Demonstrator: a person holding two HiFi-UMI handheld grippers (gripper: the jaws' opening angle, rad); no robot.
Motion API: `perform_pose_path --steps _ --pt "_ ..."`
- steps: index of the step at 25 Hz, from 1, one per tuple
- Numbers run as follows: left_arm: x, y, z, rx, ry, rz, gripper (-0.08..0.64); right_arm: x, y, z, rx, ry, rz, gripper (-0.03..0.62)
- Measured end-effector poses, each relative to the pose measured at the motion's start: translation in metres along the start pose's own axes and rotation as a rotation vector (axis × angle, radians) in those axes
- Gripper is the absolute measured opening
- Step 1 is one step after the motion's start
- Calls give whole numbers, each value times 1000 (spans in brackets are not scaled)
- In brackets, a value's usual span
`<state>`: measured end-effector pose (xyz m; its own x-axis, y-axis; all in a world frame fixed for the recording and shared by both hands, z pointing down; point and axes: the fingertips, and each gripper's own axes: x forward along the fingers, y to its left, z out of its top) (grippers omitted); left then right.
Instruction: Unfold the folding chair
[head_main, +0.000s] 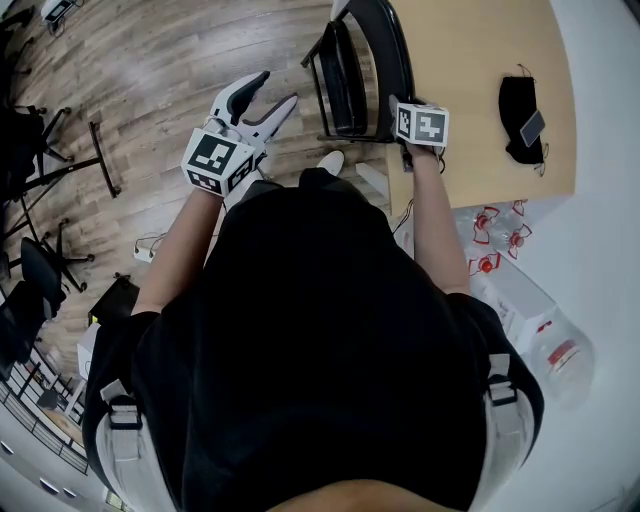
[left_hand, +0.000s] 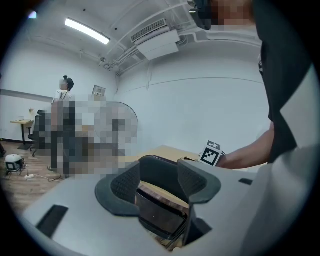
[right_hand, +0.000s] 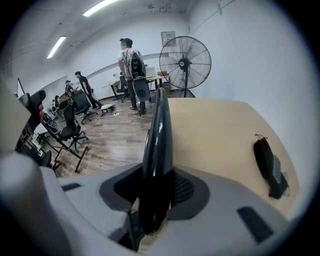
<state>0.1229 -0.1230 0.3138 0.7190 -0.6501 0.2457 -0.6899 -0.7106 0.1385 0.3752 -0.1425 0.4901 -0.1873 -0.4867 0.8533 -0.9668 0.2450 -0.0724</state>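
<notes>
step in hand: first hold for opening. right gripper (right_hand: 159, 192) clamped on top edge of folding chair (head_main: 355, 70). left gripper (head_main: 272, 95) jaws at narrow gap, empty, apart from chair on its seat side. chair stands folded on wood floor (head_main: 170, 70), just beside table (head_main: 470, 60). long axis upright, thin edge toward person, seat side facing open floor. next, likely: left takes seat edge and swings it down while right braces top.

My gripper (right_hand: 159, 194) clamps the black chair (right_hand: 159, 131) edge; table (right_hand: 220, 135) right, fan (right_hand: 185, 62) beyond.
</notes>
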Motion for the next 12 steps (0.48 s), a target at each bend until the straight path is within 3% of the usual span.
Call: perform_pose_path --steps 12 --pt "-30 41 -24 -26 35 -2 232 -1 71 5 -54 5 -9 130"
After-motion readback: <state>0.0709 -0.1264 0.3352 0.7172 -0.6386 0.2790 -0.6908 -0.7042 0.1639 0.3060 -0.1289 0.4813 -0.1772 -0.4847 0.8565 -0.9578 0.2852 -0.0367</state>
